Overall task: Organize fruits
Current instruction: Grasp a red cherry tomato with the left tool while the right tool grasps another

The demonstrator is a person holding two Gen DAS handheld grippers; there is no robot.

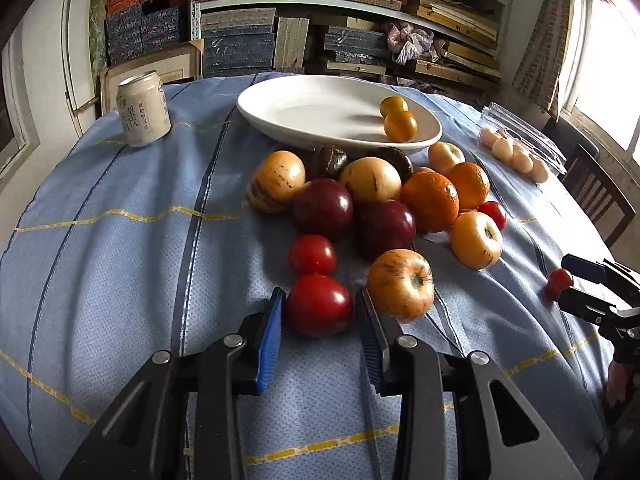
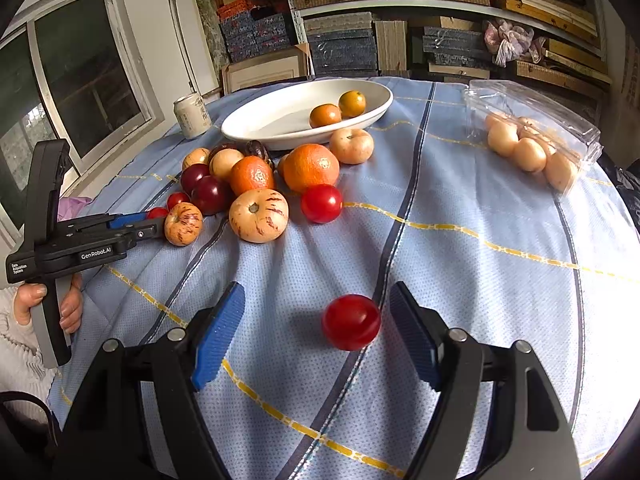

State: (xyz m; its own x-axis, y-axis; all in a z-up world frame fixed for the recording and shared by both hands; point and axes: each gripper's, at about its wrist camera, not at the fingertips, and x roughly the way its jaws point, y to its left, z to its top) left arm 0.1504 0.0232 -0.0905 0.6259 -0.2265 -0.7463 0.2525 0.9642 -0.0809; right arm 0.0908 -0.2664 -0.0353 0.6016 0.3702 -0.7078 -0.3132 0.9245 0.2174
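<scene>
A white oval plate [image 1: 280, 120] [image 2: 256, 128] holds two small yellow-orange fruits [image 1: 400, 125]. In front of it lies a heap of fruit: oranges [image 1: 430, 200], dark red plums [image 1: 322, 210], striped yellow melons [image 1: 400, 285] and red tomatoes. My left gripper [image 1: 320, 300] is open, its blue pads on either side of a red tomato [image 1: 319, 305] on the cloth. My right gripper [image 2: 316, 300] is open around another red tomato [image 2: 351, 322], which lies nearer its right pad. The left gripper also shows in the right wrist view [image 2: 152, 222].
A pale drink can [image 1: 143, 109] stands at the back left. An open clear plastic box of eggs [image 2: 532, 144] lies at the right. The table has a blue cloth [image 1: 120, 260]. Shelves of stacked boxes are behind, and a wooden chair [image 1: 600, 196] is at the right.
</scene>
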